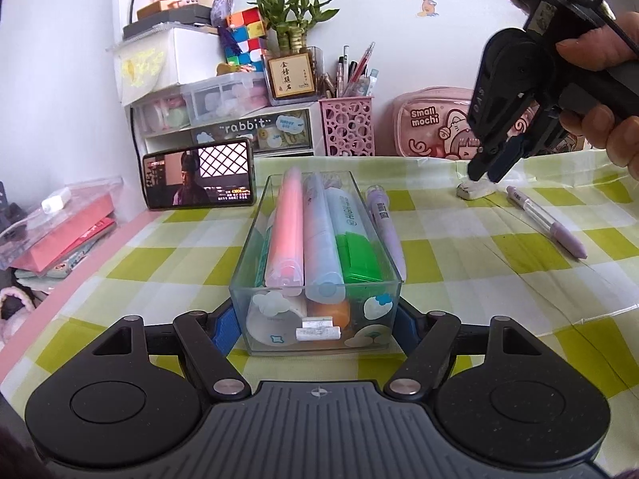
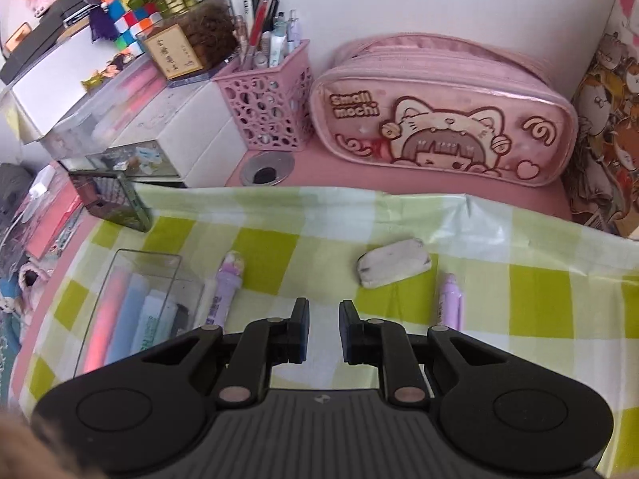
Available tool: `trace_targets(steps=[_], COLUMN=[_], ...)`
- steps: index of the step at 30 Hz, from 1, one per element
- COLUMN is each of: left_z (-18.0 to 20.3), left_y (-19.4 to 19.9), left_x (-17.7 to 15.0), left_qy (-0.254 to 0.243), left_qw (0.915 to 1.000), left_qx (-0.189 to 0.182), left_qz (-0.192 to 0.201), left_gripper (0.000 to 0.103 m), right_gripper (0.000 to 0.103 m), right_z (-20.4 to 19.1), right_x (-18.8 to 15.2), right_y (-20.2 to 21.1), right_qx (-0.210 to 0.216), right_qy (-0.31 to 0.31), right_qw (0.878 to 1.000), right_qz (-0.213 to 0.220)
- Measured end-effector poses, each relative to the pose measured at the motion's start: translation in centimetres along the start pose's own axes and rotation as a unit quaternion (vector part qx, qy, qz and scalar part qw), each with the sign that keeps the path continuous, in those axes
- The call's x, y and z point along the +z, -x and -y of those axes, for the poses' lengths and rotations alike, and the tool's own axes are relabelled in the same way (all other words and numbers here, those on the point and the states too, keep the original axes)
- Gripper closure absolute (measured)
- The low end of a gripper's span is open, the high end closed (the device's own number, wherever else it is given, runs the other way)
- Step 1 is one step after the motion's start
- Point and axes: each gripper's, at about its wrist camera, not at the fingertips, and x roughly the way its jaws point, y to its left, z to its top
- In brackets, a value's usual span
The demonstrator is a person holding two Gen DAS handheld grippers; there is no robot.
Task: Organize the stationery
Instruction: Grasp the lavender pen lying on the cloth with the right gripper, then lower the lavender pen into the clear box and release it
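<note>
Clear plastic box [image 1: 315, 263] sits mid-table on the green-checked cloth [image 1: 479, 287], packed lengthwise with a pink marker [image 1: 284, 223], a pale blue marker [image 1: 319, 235] and a green highlighter [image 1: 353, 239] whose barrel reads "HIGH..." — rest unreadable. Cloud stickers on the box's near wall. A lilac pen [image 1: 385, 227] lies just beside the box's right wall, outside it; its label is too small to read.

Left gripper [image 1: 313, 325] clamps the box's near end, blue pads pressed against both side walls. Right gripper [image 2: 323, 319] has its jaws slightly apart, nothing between them, tips pointing down at the cloth, clear of everything; a hand [image 1: 599, 92] holds it in the left wrist view.

White eraser [image 2: 393, 262] lies on the cloth ahead of the right gripper; a second lilac pen [image 2: 451, 299] lies just right of it, apart.

Back of desk: pink pencil case [image 2: 443, 107] printed "Small mochi", pink perforated pen holder [image 2: 267, 107] full of pens, drawer unit [image 1: 247, 127] lettered "rabbit".

Left wrist view alone shows a phone [image 1: 198, 173] playing video and the right gripper from outside. Right wrist view alone shows the whole pencil case, and the eraser unobstructed.
</note>
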Motion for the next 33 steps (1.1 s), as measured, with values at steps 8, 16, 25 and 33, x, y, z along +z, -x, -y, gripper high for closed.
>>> trace_targets(steps=[8,16,25,33], left_z=[0.6,0.8,0.8,0.6], left_y=[0.0,0.0,0.1,0.1], left_x=[-0.1,-0.1,-0.2,-0.2], left_qy=[-0.013,-0.019,-0.018,-0.012], left_qw=[0.9999,0.9998,0.9998,0.9999], left_qx=[0.0,0.003,0.001,-0.004], left_qz=[0.006,0.008,0.008,0.007], left_gripper=[0.03,0.03,0.03,0.03], right_gripper=[0.085,0.087,0.086,0.086], right_z=[4.5,4.3,-2.2,-7.2], right_x=[0.4,-0.1,0.1,-0.1], right_y=[-1.0,-0.5,5.4,4.2], right_qx=[-0.059,-0.038,0.131,0.157], right_qy=[0.008,-0.005,-0.049,-0.072], right_qw=[0.997,0.999,0.99,0.985], right_qz=[-0.039,-0.034,0.027,0.007])
